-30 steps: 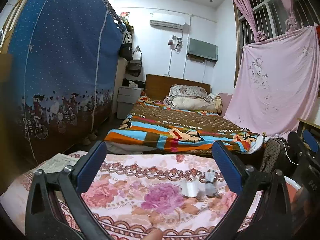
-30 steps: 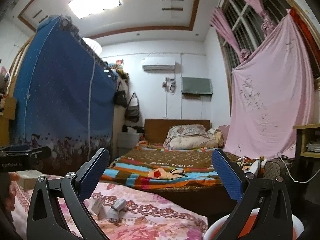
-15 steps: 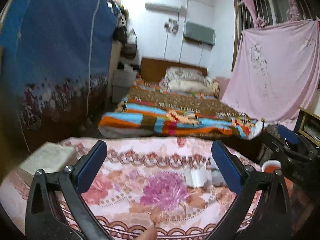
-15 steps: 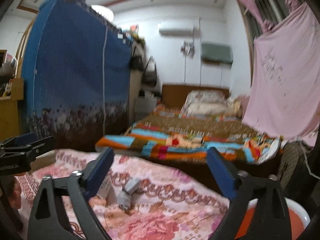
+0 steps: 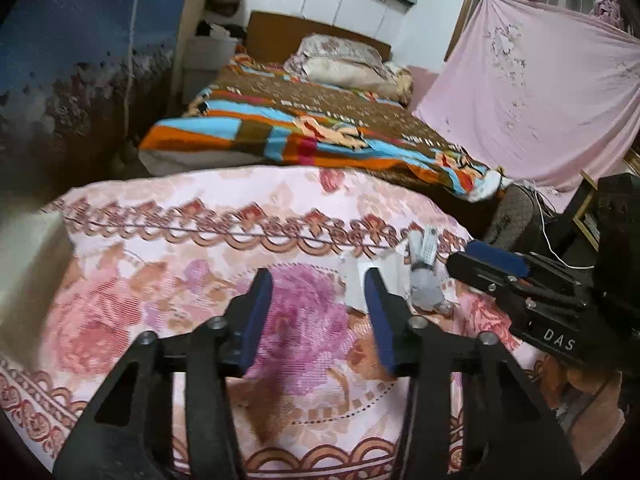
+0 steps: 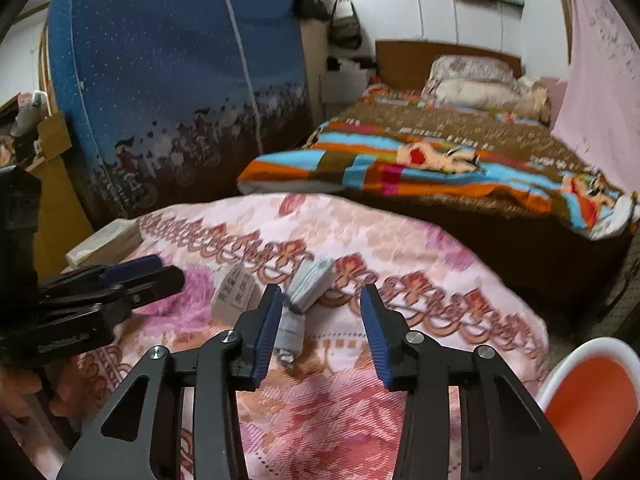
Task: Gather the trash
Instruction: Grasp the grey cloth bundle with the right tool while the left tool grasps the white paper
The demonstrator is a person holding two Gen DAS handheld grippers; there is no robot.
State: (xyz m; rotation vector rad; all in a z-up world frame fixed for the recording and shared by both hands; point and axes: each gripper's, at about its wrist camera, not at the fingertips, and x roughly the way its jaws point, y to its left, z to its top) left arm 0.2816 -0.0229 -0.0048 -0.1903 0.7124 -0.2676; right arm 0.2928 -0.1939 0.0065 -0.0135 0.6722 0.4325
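From the left wrist view, the left claw point(image 5: 318, 312) hangs over the floral-clothed desk point(image 5: 160, 280), its jaws closing on nothing; the trash, a white paper scrap point(image 5: 354, 284) and a grey crumpled wrapper point(image 5: 424, 276), lies just beyond on the right, untouched. From the right wrist view, the right claw point(image 6: 320, 320) is likewise closing on nothing, with the wrapper just ahead by its left finger. The orange bin point(image 6: 592, 400) waits near right. Nothing looks collected yet.
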